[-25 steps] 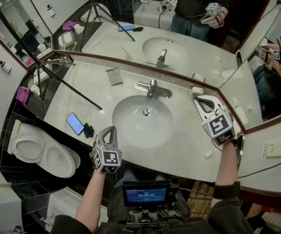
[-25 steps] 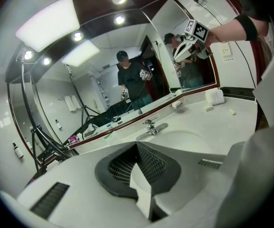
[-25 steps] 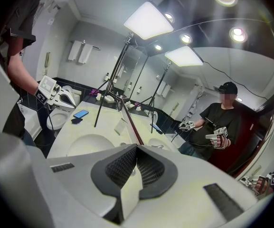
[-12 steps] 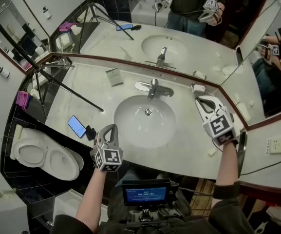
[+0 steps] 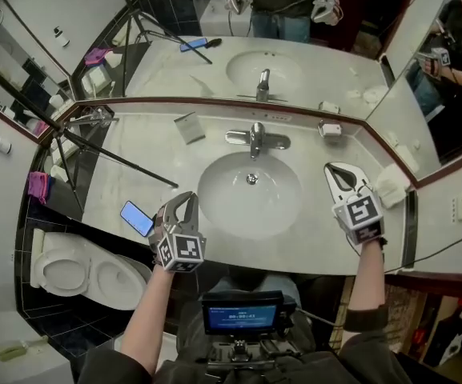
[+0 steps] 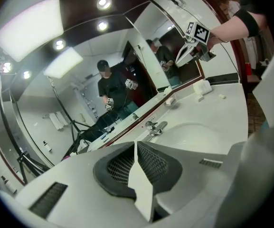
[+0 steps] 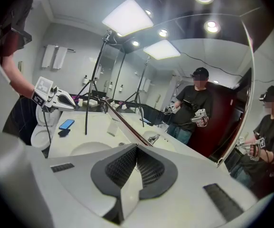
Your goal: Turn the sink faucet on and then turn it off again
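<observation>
A pale marble counter runs along the far wall of a small bathroom. Behind it is a wide mirror that bends round the far right corner. A white oval sink is set into the middle of the counter. The chrome faucet stands on a broad plate at the sink's far rim, just in front of the mirror. Its single lever seems to sit straight over the basin, though that is hard to judge from this steep angle. The left gripper hovers over the near left edge of the sink and points toward the far side. Its jaws are pressed together with nothing between them. The right gripper hangs over the counter to the right of the sink, its jaws likewise closed and empty. Both are well apart from the faucet. A blue phone lies flat on the counter just left of the left gripper. A black tripod leg slants across the counter's left part, and a small white card lies to the far left of the faucet. A soap dish sits against the mirror to the right of the faucet. A folded white towel rests near the counter's right end. A toilet stands on dark tiles beside the counter's left end.
</observation>
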